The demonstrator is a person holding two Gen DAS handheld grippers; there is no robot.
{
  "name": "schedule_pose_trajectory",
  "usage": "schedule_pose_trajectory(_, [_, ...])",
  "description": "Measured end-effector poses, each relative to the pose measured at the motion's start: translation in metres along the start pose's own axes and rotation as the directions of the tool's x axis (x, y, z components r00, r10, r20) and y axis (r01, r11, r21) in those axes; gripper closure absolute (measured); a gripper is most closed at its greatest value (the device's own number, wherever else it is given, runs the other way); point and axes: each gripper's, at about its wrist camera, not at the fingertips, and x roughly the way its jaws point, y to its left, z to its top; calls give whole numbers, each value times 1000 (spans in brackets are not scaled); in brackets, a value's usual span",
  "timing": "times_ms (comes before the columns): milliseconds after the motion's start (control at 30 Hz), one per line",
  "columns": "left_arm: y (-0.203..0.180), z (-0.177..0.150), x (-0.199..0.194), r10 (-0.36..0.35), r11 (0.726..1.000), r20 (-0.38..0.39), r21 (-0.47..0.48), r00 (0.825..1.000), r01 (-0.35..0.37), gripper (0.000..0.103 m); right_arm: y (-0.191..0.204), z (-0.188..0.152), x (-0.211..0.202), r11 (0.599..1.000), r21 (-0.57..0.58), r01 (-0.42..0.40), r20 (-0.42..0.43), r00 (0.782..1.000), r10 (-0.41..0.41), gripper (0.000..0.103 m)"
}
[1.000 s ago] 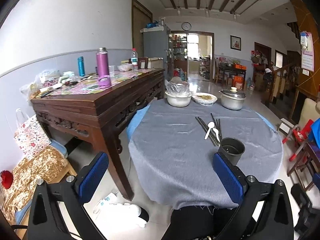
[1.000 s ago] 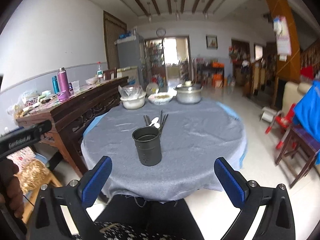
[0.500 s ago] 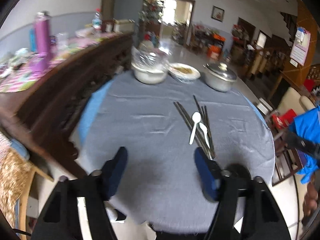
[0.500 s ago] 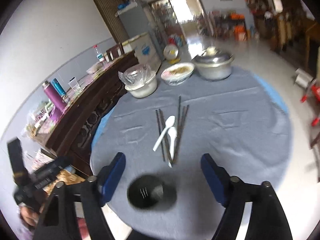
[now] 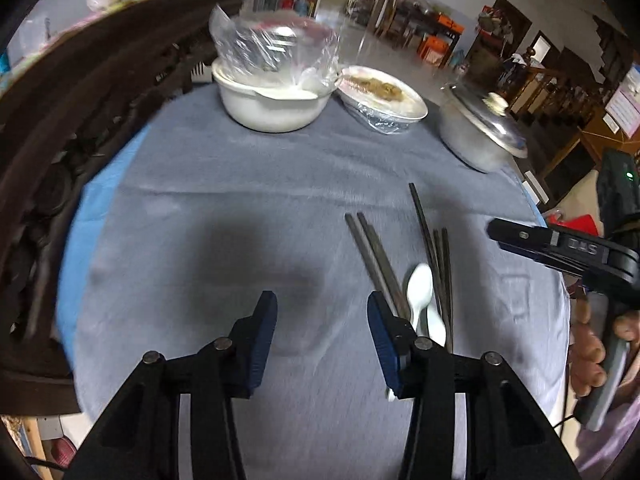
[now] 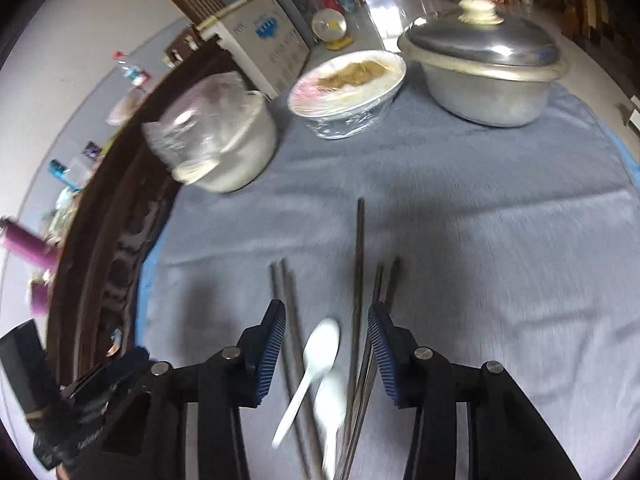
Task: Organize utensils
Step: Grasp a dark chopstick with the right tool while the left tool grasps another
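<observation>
Both tongs wide, empty: right gripper [image 6: 327, 350] straddles spoons [image 6: 320, 350] and chopsticks [image 6: 357, 280]; left gripper [image 5: 322, 344] has them at 2 o'clock. Spoons look light, slippery plastic; pinch mid-handle.

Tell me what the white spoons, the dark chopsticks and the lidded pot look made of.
White spoons: likely plastic, matte, opaque, thin-handled. Dark slender chopsticks: dull grey sheen suggests metal, though dark wood is possible. Lidded grey pot: brushed aluminium by its dull silver look; its knob looks pale ceramic or plastic.

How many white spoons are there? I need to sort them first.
2: one spoon lies between the right tongs, the other spoon just nearer, both among the chopsticks.
</observation>
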Motion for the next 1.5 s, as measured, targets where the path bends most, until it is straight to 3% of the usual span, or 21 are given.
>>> schedule_pose_trajectory(267, [8,38,64,-21,997,-103,-81,994,13,55,-7,51,76,994,11,111,-78,991,-109,68])
schedule_pose_trajectory(433, [7,44,84,-39,993,-141,-116,989,23,55,-4,53,106,979,-39,198,-122,972,-202,81])
schedule_pose_trajectory(567, [-3,51,97,-58,990,-154,-137,986,37,55,3,52,109,969,-88,230,-85,968,-238,95])
schedule_pose_trajectory(867, [-16,59,127,-22,989,-183,-148,983,-5,55,-29,36,70,994,-10,113,-11,994,-113,96])
schedule_pose_trajectory(967, [-19,60,131,23,992,-169,-122,985,-44,63,-44,31,49,999,15,50,13,999,-50,96])
schedule_pose_trajectory(1067, [-23,64,133,66,991,-156,-103,986,-82,78,-55,25,32,999,53,-2,54,999,-1,96])
schedule_pose_trajectory(1233, [-27,67,135,40,994,-141,-92,989,-53,95,-71,20,0,991,101,-89,123,990,76,96])
schedule_pose_trajectory(1367, [-36,68,136,86,994,-125,-53,988,-94,96,-76,4,-28,989,93,-112,165,982,96,96])
schedule_pose_trajectory(1500, [-32,71,136,71,995,-141,-66,988,-81,96,-78,-12,-45,990,83,-117,192,976,100,96])
